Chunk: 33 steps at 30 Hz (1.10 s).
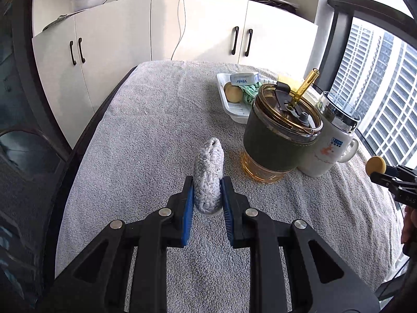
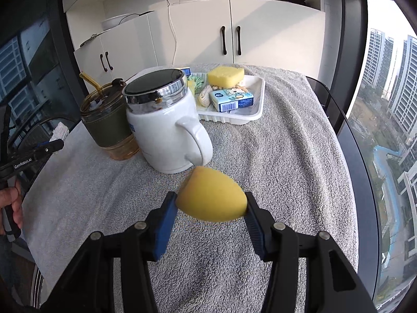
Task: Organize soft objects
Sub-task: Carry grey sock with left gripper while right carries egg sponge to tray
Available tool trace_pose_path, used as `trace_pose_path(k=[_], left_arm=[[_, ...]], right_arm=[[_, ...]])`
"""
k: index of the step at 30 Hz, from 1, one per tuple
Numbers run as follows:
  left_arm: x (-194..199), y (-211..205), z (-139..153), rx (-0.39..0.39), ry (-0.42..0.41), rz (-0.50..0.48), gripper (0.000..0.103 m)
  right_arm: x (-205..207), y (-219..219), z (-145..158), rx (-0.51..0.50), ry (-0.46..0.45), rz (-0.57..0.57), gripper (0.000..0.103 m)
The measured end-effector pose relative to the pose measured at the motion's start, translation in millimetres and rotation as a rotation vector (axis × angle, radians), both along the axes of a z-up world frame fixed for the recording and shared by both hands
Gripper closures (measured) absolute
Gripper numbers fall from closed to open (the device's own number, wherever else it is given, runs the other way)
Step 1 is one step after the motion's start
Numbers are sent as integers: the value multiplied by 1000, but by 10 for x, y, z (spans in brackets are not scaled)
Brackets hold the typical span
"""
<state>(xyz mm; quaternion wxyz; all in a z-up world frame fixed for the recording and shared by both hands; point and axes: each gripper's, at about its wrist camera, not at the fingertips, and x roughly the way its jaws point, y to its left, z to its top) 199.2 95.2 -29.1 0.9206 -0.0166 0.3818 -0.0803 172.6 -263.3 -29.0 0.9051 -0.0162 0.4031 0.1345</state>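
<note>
Grey terry towel (image 1: 146,135) spread over the table. Amber glass tumbler (image 1: 280,133) in a dark green sleeve, with lid and amber straw, standing on the towel touching a white lidded mug (image 2: 163,125) with chrome-rimmed lid; both between the two grippers and the white plastic tray (image 2: 256,105) at the far end. In the tray: rectangular yellow sponge (image 2: 226,76), blue tissue pack (image 2: 231,100), a second pack marked Vinda (image 1: 243,79), green crumpled cloth (image 1: 249,92), tan round sponge (image 1: 233,93), a small pale braided piece, hard to identify. White cabinets (image 1: 109,44) with black handles behind, cables hanging over the doors; window with high-rise blocks to the right. Left gripper (image 1: 207,182): blue-padded fingers (image 1: 188,208) clamped on a grey-white braided rope pad (image 1: 208,174), folded, standing on edge, just above the towel, near the tumbler's base; lower end hidden between the pads. Right gripper (image 2: 211,203): clamped on a yellow egg-shaped sponge (image 2: 211,195), smooth, pointed end rightward, held above the towel just in front of the mug handle; slightly blurred. Mug hiding part of the tray contents in the right wrist view; tumbler and mug covering the tray's right half in the left wrist view. Person's hands cut off at the frame edges.
</note>
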Motion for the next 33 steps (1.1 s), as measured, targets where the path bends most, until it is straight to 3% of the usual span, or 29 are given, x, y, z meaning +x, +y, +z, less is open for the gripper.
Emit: trace_pose_path(k=[8, 16, 25, 33], left_arm=[[564, 120, 184, 20, -13, -21, 84], [1068, -64, 260, 36, -27, -101, 84], [1835, -360, 268, 57, -8, -231, 84], [2096, -580, 113, 53, 21, -370, 84]], right_arm=[[480, -238, 137, -17, -2, -31, 49], [1051, -330, 236, -53, 1, -33, 49], [1803, -127, 292, -122, 9, 16, 49], [2281, 38, 169, -135, 47, 61, 49]])
